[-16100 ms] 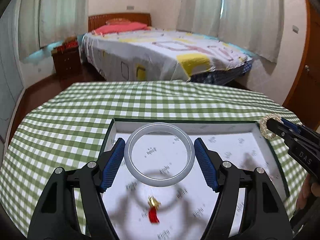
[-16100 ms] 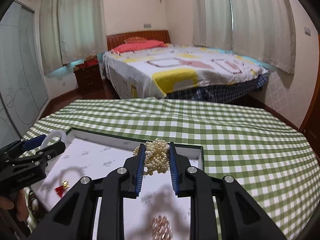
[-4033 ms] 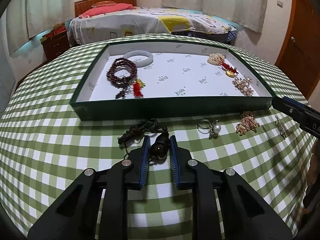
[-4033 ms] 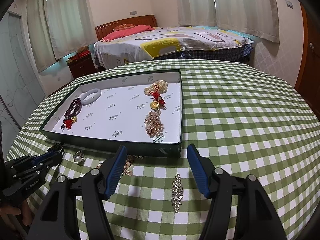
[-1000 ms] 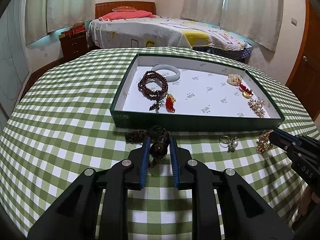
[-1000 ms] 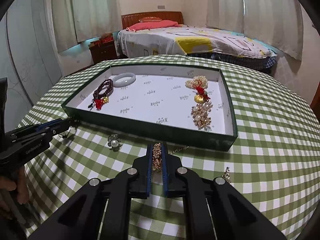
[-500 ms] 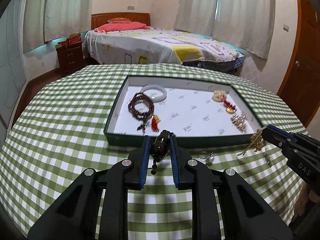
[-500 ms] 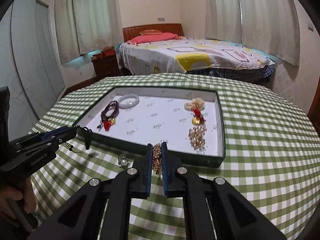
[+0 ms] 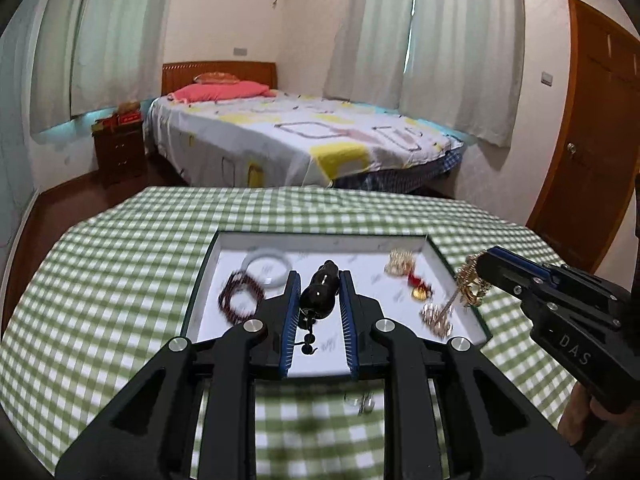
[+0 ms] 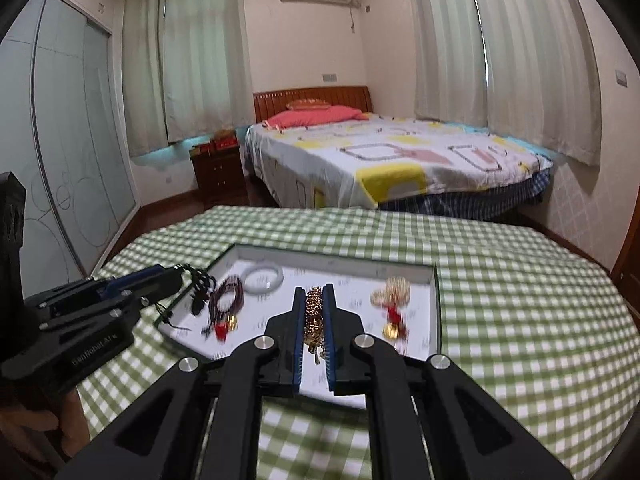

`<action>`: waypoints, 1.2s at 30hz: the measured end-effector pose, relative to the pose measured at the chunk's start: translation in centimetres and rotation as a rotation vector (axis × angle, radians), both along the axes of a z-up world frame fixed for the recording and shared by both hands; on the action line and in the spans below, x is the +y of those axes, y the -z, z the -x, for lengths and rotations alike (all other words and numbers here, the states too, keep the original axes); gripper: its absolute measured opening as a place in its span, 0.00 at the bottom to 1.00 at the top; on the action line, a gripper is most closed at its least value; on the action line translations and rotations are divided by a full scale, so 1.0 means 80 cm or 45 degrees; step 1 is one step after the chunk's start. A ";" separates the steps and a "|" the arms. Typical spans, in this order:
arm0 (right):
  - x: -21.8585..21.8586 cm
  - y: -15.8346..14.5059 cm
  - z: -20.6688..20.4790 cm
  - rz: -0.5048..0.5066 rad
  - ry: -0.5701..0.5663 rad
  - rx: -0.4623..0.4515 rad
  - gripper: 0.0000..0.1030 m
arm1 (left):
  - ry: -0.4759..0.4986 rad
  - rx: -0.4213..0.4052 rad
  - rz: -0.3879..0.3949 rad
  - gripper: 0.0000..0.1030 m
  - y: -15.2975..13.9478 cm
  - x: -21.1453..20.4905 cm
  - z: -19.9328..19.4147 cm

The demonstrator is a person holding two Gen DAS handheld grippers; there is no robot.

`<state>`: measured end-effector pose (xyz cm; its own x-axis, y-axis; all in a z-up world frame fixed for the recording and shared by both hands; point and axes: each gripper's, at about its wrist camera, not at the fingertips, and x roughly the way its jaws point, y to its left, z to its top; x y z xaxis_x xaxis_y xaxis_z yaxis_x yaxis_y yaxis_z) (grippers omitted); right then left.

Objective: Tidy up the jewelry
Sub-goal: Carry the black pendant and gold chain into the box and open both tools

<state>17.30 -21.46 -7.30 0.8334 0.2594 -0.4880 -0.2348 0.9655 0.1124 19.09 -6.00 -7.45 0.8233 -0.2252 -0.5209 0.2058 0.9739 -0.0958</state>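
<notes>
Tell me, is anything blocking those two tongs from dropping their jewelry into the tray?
Nothing visible does. The left tongs hold the dark pendant and the right tongs the gold piece above the open tray, with bare white liner below.

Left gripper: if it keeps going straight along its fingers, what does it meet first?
Likely the white floor of the green-walled tray, near the pale jade bangle. The left gripper holds a dark bead pendant above it; depth is unclear.
</notes>
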 end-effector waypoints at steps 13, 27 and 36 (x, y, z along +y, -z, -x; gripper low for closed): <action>0.001 0.005 -0.087 -0.012 0.035 -0.025 0.09 | 0.040 0.008 -0.021 0.19 0.020 -0.041 -0.096; 0.009 0.095 -0.151 0.021 0.071 0.226 0.09 | -0.012 0.217 -0.089 0.19 0.107 -0.044 -0.151; 0.008 0.113 -0.160 0.045 0.087 0.310 0.09 | -0.022 0.282 -0.085 0.19 0.123 -0.046 -0.164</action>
<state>30.13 -20.83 -16.34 0.7051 0.1861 -0.6842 -0.1393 0.9825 0.1236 32.22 -9.67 -17.26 0.6906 -0.1709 -0.7027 0.1699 0.9828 -0.0721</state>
